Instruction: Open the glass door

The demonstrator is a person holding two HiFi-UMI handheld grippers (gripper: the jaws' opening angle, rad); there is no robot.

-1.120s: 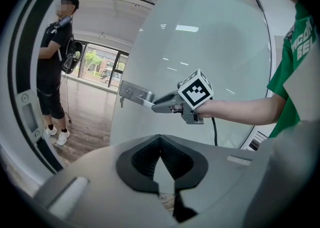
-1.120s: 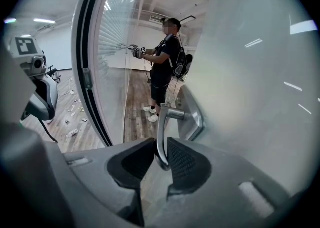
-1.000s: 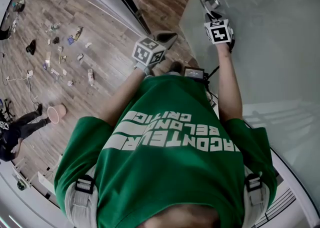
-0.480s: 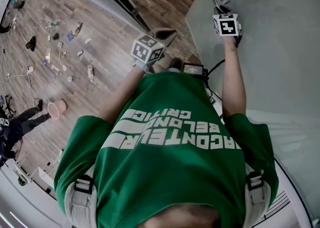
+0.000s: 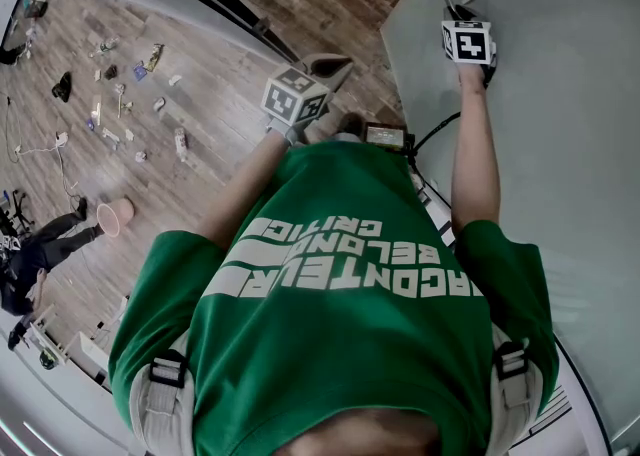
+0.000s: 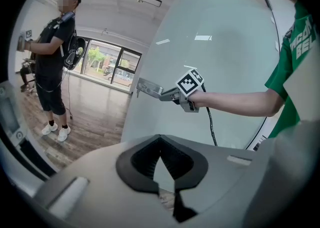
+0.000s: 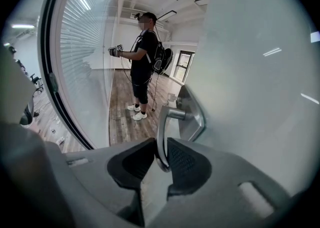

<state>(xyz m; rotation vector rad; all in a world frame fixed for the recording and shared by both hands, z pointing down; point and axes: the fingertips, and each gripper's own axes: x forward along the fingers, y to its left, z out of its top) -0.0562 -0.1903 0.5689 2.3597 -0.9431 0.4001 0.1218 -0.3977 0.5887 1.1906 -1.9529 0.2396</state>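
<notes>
Right gripper is clamped on the handle between its jaws; left gripper is closed, empty. Next, I'd guess: swing the door open.

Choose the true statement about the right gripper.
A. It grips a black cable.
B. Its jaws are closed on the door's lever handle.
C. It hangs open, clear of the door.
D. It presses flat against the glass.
B: in the right gripper view, the right gripper has its two jaw pads clamped on either side of the metal lever handle.
</notes>
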